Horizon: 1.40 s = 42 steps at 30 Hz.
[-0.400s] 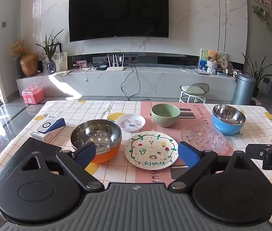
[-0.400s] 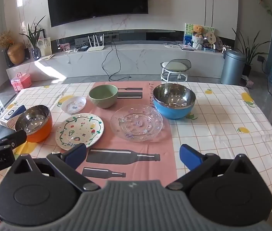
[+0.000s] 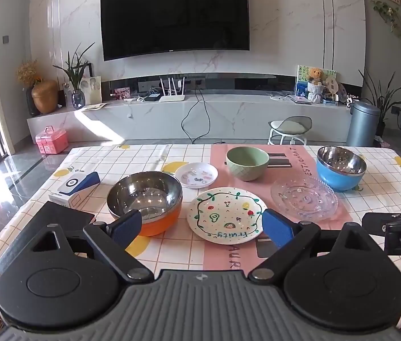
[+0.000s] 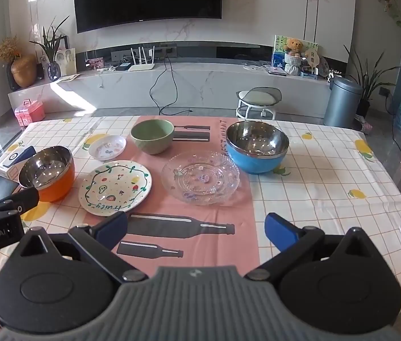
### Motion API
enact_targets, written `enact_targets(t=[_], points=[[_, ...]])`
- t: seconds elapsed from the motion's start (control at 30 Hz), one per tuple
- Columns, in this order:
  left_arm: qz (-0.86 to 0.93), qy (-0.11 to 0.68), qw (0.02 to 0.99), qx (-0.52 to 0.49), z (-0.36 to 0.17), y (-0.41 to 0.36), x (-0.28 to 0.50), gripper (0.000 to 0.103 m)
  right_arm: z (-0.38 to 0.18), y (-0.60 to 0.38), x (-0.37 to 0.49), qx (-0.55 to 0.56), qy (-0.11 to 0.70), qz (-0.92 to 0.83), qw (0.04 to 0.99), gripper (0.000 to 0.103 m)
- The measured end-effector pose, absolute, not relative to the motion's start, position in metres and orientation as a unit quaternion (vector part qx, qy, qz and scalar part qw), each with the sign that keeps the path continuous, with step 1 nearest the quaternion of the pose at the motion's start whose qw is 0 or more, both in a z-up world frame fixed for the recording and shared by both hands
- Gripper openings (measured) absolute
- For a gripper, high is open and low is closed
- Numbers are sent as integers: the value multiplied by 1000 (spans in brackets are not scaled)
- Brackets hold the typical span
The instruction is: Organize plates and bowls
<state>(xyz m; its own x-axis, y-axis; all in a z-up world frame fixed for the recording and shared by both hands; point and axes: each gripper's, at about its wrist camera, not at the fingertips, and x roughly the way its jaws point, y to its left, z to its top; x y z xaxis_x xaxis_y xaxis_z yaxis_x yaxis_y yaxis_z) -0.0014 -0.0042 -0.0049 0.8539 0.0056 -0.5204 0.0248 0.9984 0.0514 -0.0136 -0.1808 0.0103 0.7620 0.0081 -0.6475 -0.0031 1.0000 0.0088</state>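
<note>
Sitting on the checked tablecloth (image 4: 328, 176), six dishes wait. From the right wrist view, going left to right: the orange steel bowl (image 4: 47, 172) is at nine o'clock. Just beside it lies the painted fruit plate (image 4: 115, 187). Behind that, at eleven o'clock, is the small white saucer (image 4: 107, 147). The green bowl (image 4: 152, 136) sits at twelve o'clock. The clear glass plate (image 4: 200, 180) is in the middle, on the pink strip. The blue steel bowl (image 4: 257, 146) is at one o'clock, near the glass plate.

The left gripper (image 3: 200, 223) is spread wide and holds nothing. The right gripper (image 4: 196, 227) is spread wide too, with nothing in it.
</note>
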Motion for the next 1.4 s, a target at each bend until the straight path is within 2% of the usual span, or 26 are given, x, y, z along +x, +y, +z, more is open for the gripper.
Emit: enact_targets(t=[1.4], points=[[-11, 282, 959, 32, -12, -12, -4, 103, 2, -193, -18, 18, 365, -2, 931, 100]])
